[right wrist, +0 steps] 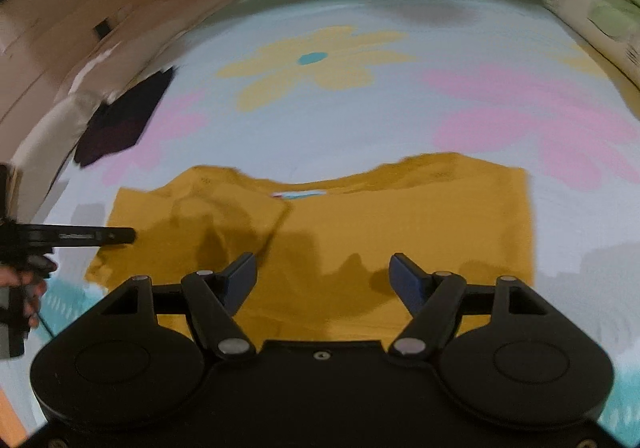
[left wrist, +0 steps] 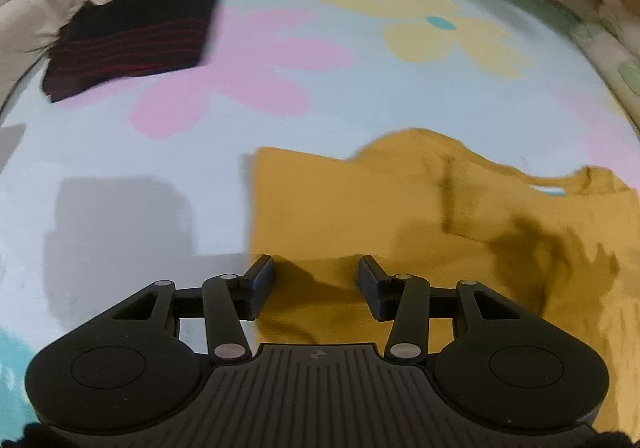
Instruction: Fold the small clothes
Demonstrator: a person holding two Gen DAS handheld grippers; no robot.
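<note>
Fabric first: the mustard-yellow cotton shirt (right wrist: 360, 240) lies flat on the pale blue flower-print sheet (left wrist: 360, 96), well this side of the folded black red-striped garment (left wrist: 132, 36). My left gripper (left wrist: 316, 280) hangs over the shirt's left edge, jaws apart, gripping nothing. My right gripper (right wrist: 324, 280) hovers mid-shirt, jaws wide and empty. I'd pinch matching edges squarely, lift evenly, and keep the fold line straight.
</note>
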